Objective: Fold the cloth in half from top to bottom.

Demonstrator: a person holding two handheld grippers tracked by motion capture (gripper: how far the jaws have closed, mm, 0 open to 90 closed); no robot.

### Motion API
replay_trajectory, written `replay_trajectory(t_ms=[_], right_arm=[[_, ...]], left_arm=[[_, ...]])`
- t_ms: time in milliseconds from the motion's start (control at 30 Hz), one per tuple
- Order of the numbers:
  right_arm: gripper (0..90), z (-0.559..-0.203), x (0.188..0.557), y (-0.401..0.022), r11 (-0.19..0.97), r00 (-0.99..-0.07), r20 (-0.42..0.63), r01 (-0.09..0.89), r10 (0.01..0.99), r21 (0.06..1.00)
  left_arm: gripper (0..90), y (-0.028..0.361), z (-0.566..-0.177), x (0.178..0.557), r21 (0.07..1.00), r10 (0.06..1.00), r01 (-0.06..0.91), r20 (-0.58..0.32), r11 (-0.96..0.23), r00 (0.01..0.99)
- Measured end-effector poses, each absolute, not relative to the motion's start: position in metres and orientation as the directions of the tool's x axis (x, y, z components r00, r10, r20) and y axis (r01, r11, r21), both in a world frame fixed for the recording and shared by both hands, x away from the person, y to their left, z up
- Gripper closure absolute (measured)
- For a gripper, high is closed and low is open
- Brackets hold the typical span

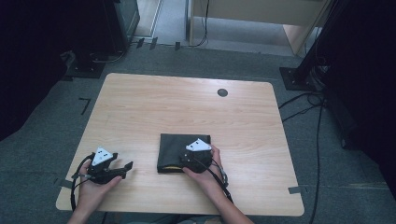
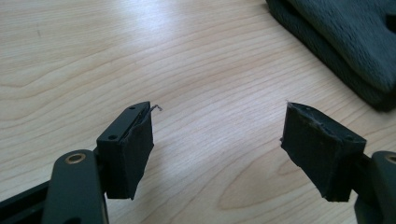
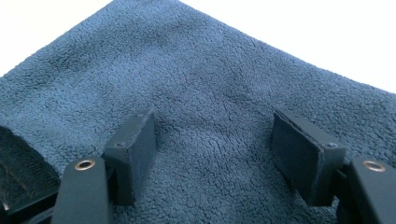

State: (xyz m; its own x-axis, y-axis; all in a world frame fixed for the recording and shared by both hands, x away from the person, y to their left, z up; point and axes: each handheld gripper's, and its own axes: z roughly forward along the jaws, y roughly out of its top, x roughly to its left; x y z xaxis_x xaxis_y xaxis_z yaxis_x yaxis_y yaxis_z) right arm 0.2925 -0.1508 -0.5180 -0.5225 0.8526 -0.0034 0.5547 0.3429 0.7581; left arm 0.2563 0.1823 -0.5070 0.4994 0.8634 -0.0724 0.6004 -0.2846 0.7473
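A dark folded cloth (image 1: 177, 151) lies flat on the wooden table (image 1: 187, 112), a little toward the person's edge and slightly right of the middle. In the high view it reads as a neat near-square; a thin yellowish strip shows at its near edge, though the picture is too small to tell what that is. In the right gripper view its surface is a fleecy, blue-grey pile, with a folded edge at the lower left.

The right gripper (image 3: 215, 149) sits over the near right part of the cloth, held in the person's right hand (image 1: 205, 175). Its two black jaws stand well apart above the pile with nothing pinched between them; the pads seem to rest on or just over the fabric, and no fold rises between them.

The left gripper (image 2: 217, 149) is off to the left, near the table's near left corner, held in the left hand (image 1: 95, 186). Its jaws are spread wide over bare wood and hold nothing. The cloth's thick folded corner lies at the upper right of its view, apart from the jaws.

A small dark round grommet (image 1: 222, 92) sits in the tabletop near the far edge.
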Motion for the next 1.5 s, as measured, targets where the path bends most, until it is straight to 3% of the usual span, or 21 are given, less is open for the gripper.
replay_trajectory(t_ms=[267, 367, 633, 933, 1233, 1500], right_arm=[[31.2, -0.519, 0.358, -0.153, 0.340, -0.520, -0.007, 0.548, 0.854, 0.765], [31.3, -0.518, 0.387, -0.153, 0.307, -0.474, -0.002, 0.566, 0.880, 0.765], [31.2, -0.518, 0.413, -0.158, 0.307, -0.475, 0.001, 0.570, 0.880, 0.762], [30.2, -0.513, 0.398, -0.168, 0.309, -0.496, 0.011, 0.560, 0.869, 0.769], [16.6, -0.505, 0.385, -0.194, 0.272, -0.493, 0.076, 0.594, 0.866, 0.757], [7.9, -0.491, 0.355, -0.227, 0.286, -0.522, 0.075, 0.575, 0.849, 0.766]], left_arm=[[25.9, 0.184, -0.512, 0.260, 0.710, 0.885, 0.633, -0.029, -0.309, 0.465], [26.0, 0.182, -0.513, 0.259, 0.705, 0.882, 0.629, -0.010, -0.327, 0.470], [25.7, 0.180, -0.515, 0.257, 0.703, 0.874, 0.619, 0.009, -0.351, 0.485], [25.3, 0.180, -0.515, 0.257, 0.709, 0.875, 0.614, 0.008, -0.346, 0.484], [24.6, 0.179, -0.516, 0.257, 0.713, 0.878, 0.613, 0.007, -0.340, 0.479], [17.3, 0.176, -0.518, 0.257, 0.713, 0.872, 0.609, 0.007, -0.348, 0.490]])
